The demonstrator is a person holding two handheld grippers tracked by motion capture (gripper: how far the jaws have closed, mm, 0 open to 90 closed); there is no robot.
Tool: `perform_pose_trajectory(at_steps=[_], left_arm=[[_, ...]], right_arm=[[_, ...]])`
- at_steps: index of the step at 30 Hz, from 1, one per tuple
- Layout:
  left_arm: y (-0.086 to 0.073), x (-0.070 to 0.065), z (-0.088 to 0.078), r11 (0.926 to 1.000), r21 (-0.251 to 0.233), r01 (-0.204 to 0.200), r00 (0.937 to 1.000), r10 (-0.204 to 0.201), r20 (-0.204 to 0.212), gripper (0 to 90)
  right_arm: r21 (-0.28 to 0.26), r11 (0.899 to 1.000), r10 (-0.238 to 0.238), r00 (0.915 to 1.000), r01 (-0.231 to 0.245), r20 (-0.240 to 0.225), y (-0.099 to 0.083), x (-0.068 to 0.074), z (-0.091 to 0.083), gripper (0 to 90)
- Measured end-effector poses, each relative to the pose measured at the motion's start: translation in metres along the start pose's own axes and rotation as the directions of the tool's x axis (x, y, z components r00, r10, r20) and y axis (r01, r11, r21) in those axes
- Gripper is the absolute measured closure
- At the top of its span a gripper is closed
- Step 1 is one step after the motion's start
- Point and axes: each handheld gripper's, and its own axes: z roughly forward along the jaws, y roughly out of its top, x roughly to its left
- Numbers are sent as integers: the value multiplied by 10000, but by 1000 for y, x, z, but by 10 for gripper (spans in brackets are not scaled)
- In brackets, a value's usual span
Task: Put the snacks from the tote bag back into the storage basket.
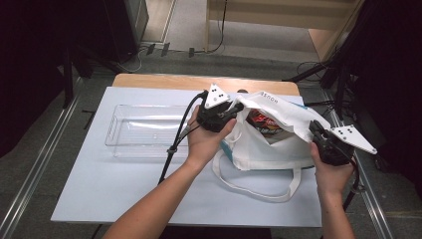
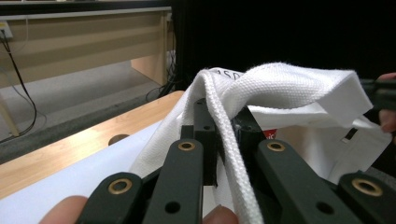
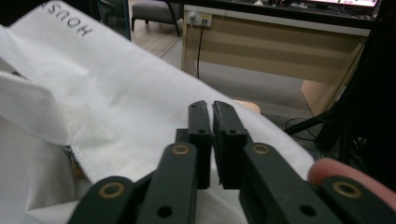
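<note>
The white tote bag (image 1: 271, 137) lies at about 3 o'clock on the white surface (image 1: 124, 189), mouth lifted toward 12 o'clock.

The left claw (image 1: 230, 112) is pressed together on the bag's rim and strap at the mouth's 9 o'clock side. The right claw (image 1: 314, 130) is closed on the bag's cloth at the 3 o'clock edge. Judged purpose: the two grips pull the opening apart so the contents can be reached.

A clear plastic tray (image 1: 144, 130) sits apart from the bag at 9 o'clock, likely the destination for what comes out.

The high view gives the colourful packets (image 1: 263, 122) inside the mouth and the loose handle loop (image 1: 259, 186) trailing toward 6 o'clock.

The left gripper view adds the woven strap (image 2: 224, 140) running between its jaws.

The right gripper view shows its jaws nearly meeting over the fabric panel (image 3: 116, 107); the cloth pinched there is thin, and printed lettering (image 3: 67, 18) appears at 11 o'clock.
</note>
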Motion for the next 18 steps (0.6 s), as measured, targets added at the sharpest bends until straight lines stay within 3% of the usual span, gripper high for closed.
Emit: perform_pose_trajectory(at_steps=[4,6,7,8,12,15,18], left_arm=[[0,1,0,10000,27,45,10000,-45,42,837],[1,1,-1,10000,-34,92,9999,-91,66,839],[2,0,-1,9999,-58,106,9999,-105,69,840],[2,0,-2,9999,-78,97,9999,-97,67,841],[3,-1,-2,9998,-104,158,9998,-157,85,842],[5,3,-3,9993,-167,326,9994,-324,126,842],[6,6,-5,9990,-214,381,9993,-380,74,844]], right_arm=[[-470,9983,341,9994,-342,-30,5,-7,-10,900],[-777,9960,402,9973,-449,-611,7,-7,-13,735],[-805,9961,287,9940,-373,-1052,7,-4,-14,599],[-802,9965,127,9916,-232,-1287,7,-1,-13,521],[-500,9982,-392,9866,317,-1581,2,16,-7,272],[-393,9989,-300,9852,237,-1689,-1,18,-5,224],[-881,9961,-113,9825,-53,-1862,-6,16,-12,220]])
